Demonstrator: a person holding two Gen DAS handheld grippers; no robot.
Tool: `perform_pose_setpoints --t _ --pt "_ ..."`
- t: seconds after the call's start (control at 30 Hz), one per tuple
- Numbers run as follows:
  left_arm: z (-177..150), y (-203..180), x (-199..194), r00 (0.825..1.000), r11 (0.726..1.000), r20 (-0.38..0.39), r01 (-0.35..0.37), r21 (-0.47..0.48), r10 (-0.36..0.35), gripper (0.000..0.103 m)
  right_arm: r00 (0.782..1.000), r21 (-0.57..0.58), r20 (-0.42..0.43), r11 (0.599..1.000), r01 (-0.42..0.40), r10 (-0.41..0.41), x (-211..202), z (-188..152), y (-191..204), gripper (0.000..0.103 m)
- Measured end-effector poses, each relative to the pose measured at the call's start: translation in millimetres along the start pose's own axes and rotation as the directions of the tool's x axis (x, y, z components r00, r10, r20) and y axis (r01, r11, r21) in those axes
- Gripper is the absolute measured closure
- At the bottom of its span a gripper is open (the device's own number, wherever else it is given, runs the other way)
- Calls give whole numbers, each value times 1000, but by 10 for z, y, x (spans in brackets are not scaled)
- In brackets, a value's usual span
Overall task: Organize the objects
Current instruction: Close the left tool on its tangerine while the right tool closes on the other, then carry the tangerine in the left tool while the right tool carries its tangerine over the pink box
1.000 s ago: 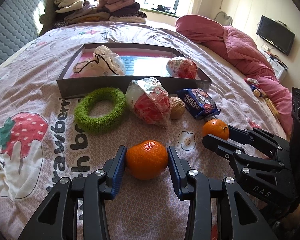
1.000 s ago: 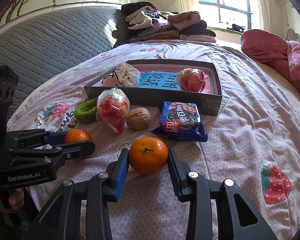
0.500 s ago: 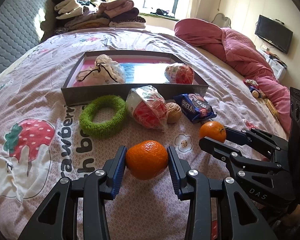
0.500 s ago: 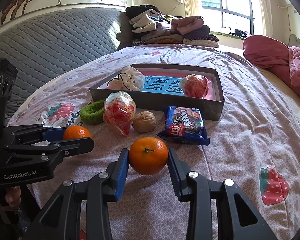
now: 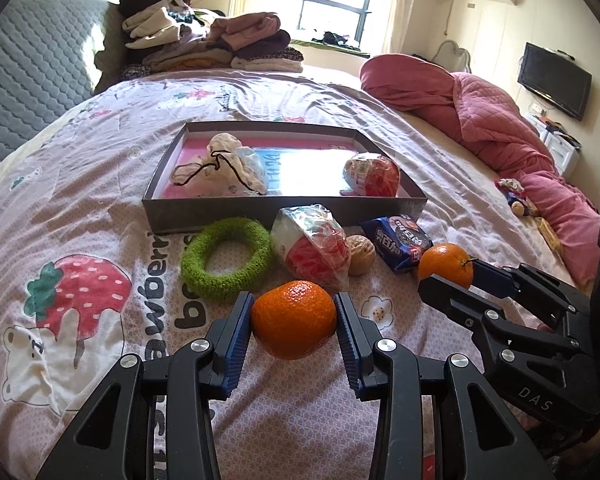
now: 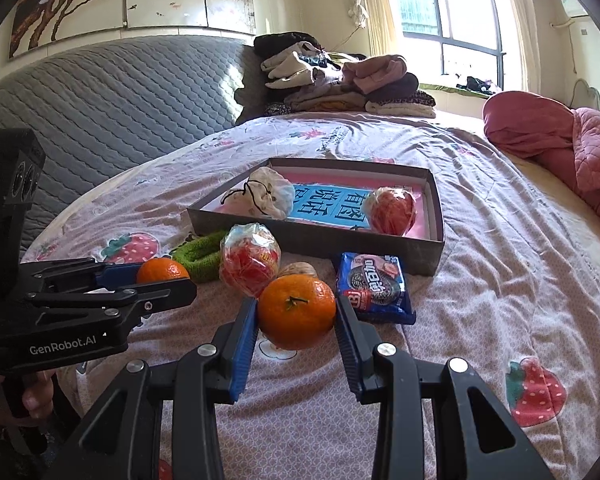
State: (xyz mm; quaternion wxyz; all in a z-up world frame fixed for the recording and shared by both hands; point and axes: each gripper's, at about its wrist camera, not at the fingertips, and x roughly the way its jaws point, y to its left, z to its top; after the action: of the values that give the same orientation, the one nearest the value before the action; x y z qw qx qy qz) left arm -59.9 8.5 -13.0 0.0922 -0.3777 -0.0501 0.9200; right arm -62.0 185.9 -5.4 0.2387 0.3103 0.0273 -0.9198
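The left gripper [image 5: 294,318] is clamping an orange [image 5: 293,319] between its blue ribbed pads, the fruit sitting clear of the bedspread [image 5: 80,208] beneath it. The right gripper [image 6: 296,312] is doing the same with a second orange [image 6: 297,311], whose stem end is facing the camera; its pads are pressing on both sides of the fruit. Each gripper is showing in the other's view: the right one is reaching in from the right edge of the left wrist view, and the left one is reaching in from the left edge of the right wrist view, with a hand [image 6: 4,396] partly showing on its handle. Just beyond the oranges, a row of loose things is lying on the bedspread: a green fuzzy ring [image 5: 225,258], a plastic-wrapped red snack bag [image 5: 312,252], a walnut [image 5: 361,254] touching that bag, and a blue cookie packet [image 5: 400,240]. Behind this row a shallow grey box [image 5: 284,212] is sitting open, holding a white drawstring pouch [image 5: 224,166] at its left end and another wrapped red bag [image 5: 374,174] at its right end, with a pink and blue printed sheet lining the bottom. Farther back, folded clothes [image 5: 208,46] are piled near the quilted grey headboard [image 6: 120,108], and a pink quilt [image 5: 492,116] is bunched along the right side of the bed.
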Motion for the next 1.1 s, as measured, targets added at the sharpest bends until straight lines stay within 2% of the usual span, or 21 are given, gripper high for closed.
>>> perform_pose_setpoints --t 0.43,0.77,1.1 --pt "151 64 -51 999 1000 33 -11 -11 12 61 999 3 44 1000 0 0 -16 216 27 64" --pt "321 129 -2 999 1000 47 -5 -27 6 61 998 -25 56 1000 4 -3 80 389 57 64" --pt "496 189 96 998 999 57 -31 -20 32 61 997 -61 72 998 15 -11 221 577 50 64"
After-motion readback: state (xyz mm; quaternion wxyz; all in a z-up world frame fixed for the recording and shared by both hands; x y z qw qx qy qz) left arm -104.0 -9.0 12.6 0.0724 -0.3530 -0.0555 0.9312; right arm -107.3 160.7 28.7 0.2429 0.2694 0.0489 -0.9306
